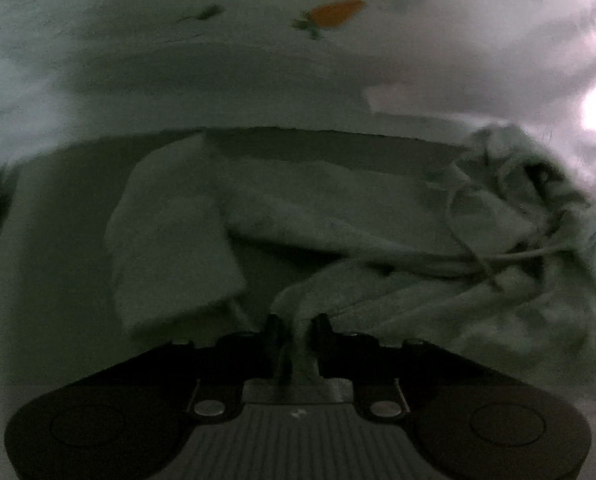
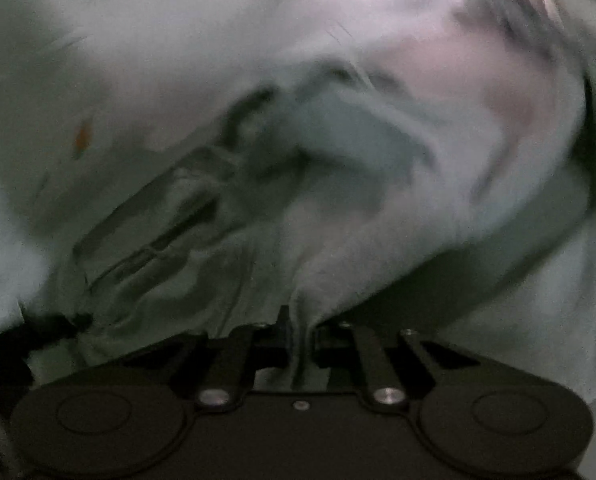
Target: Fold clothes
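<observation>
Pinching pale garment [image 1: 378,280] in both grippers

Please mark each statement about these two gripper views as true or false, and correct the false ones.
1. The left gripper is shut on a fold of the pale garment. True.
2. The right gripper is open and holds nothing. False: its fingers pinch a bunch of pale cloth.
3. A drawstring cord shows on the garment in the left wrist view. True.
4. The orange mark on the white surface behind lies between the left gripper's fingers. False: it lies far beyond them, near the top of the view.
5. The right wrist view is sharp. False: the cloth there is blurred.
</observation>
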Demonstrator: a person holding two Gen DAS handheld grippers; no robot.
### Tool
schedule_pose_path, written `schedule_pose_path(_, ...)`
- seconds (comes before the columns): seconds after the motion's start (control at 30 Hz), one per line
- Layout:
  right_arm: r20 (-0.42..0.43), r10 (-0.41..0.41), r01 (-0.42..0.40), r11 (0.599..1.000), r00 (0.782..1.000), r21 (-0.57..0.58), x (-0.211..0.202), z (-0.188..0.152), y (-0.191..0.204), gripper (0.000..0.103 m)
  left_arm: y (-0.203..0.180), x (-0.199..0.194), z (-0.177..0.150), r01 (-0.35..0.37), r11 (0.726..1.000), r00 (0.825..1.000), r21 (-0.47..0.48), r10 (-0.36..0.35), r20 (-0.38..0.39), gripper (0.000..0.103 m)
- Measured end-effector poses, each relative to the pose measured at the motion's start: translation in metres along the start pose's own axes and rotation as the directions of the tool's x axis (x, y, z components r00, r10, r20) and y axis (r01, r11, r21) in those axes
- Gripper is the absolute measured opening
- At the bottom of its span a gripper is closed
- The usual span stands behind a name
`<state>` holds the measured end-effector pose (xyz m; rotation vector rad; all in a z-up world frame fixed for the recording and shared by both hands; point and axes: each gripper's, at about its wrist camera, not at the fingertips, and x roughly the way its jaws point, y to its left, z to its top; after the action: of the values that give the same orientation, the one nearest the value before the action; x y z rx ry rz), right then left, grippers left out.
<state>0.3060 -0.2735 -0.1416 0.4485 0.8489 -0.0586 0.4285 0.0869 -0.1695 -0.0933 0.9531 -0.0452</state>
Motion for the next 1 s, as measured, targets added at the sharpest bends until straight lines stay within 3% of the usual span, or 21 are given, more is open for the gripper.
schedule_pose_path(0.03, 0.030, -0.003, 0.005, 0.998, 1.000, -0.066, -0.014, -0.002, 0.003, 0.010, 0.002, -0.016, -0.012, -0.003, 1.000, 1.000, -0.025, 0.003, 0.003, 0.019)
schedule_pose_path(0.13, 0.048, 0.052, -0.050, 0.998, 0.997, -0.045, -0.049, -0.009, -0.013, 0.010, 0.001, -0.064, -0.060, -0.040, 0.998, 0.999, -0.051, 0.040, 0.006, 0.019)
schedule_pose_path(0.23, 0.037, 0.061, -0.059, 0.997, 0.997, -0.045, -0.075, -0.023, -0.034, 0.010, 0.004, -0.109, -0.115, -0.021, 0.989, 0.999, -0.149, 0.017, -0.028, 0.019)
schedule_pose_path(0.37, -0.052, 0.037, -0.040, 0.998, 0.998, -0.056, -0.094, -0.048, -0.064, 0.010, -0.005, -0.148, -0.187, -0.015, 0.969, 0.995, -0.245, -0.010, -0.099, 0.019)
schedule_pose_path(0.47, -0.136, 0.014, -0.019, 0.999, 0.991, -0.034, -0.093, -0.060, -0.088, 0.011, -0.008, -0.153, -0.218, -0.017, 0.943, 0.990, -0.334, -0.031, -0.137, 0.020)
schedule_pose_path(0.57, -0.146, 0.036, -0.042, 0.999, 0.989, -0.034, -0.096, -0.057, -0.099, 0.018, -0.008, -0.153, -0.217, -0.020, 0.923, 0.993, -0.384, -0.026, -0.115, 0.025)
schedule_pose_path(0.67, -0.099, 0.000, -0.012, 0.992, 0.995, -0.128, -0.105, -0.053, -0.088, 0.027, -0.010, -0.157, -0.203, -0.049, 0.934, 0.997, -0.354, 0.023, -0.078, 0.025)
schedule_pose_path(0.8, -0.003, -0.012, 0.012, 0.986, 1.000, -0.166, -0.114, -0.039, -0.081, 0.038, -0.006, -0.161, -0.182, -0.093, 0.941, 0.996, -0.326, 0.085, -0.036, 0.032)
schedule_pose_path(0.9, 0.068, -0.004, 0.016, 0.984, 0.998, -0.177, -0.110, -0.021, -0.074, 0.040, 0.004, -0.153, -0.160, -0.113, 0.944, 0.993, -0.310, 0.113, -0.019, 0.038)
schedule_pose_path(1.0, 0.069, 0.016, -0.005, 0.988, 0.997, -0.154, -0.090, -0.003, -0.069, 0.039, 0.014, -0.137, -0.132, -0.143, 0.950, 0.989, -0.279, 0.147, -0.009, 0.049)
